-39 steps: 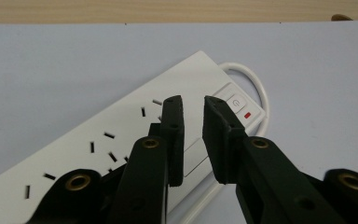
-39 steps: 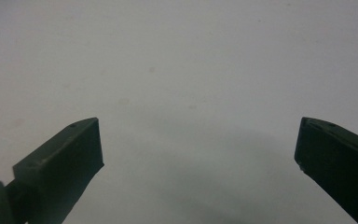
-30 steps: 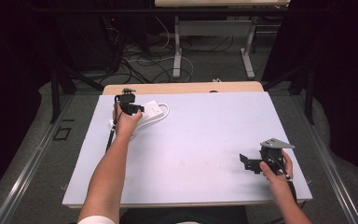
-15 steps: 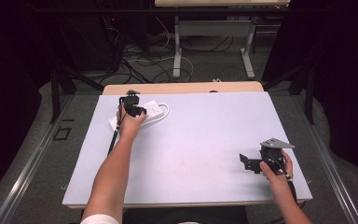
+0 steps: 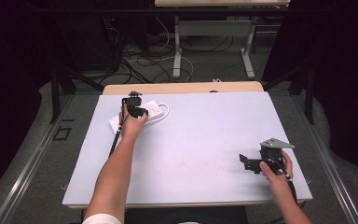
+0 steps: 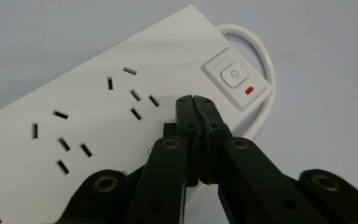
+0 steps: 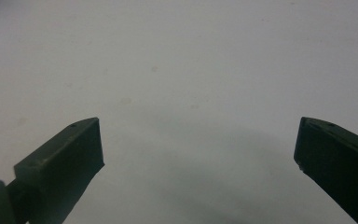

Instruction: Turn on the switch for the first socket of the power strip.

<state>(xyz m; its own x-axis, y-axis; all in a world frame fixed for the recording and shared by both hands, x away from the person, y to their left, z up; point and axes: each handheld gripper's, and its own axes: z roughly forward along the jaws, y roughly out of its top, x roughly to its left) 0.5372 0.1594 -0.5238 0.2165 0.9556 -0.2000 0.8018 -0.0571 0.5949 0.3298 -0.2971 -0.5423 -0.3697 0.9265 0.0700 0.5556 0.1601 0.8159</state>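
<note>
Power strip (image 6: 98, 107) lay at the far left of the white table (image 5: 205, 140), its cord (image 6: 261, 70) looped at the switch end.

Left gripper (image 6: 195, 100) hovered over it with jaws pressed together on nothing, tips just short of the power button (image 6: 233, 74) and red lamp. Right gripper (image 7: 198, 144) sat well apart at the near right, jaws spread wide over bare tabletop.

Two black hand-held grippers, left gripper (image 6: 195, 100) with brass-coloured rivets in jointed linkage arms, right gripper (image 5: 248, 162) topped by a grey three-cornered plate (image 5: 276, 143), bare forearms, a white sleeve (image 5: 101, 218) edging the left arm
</note>
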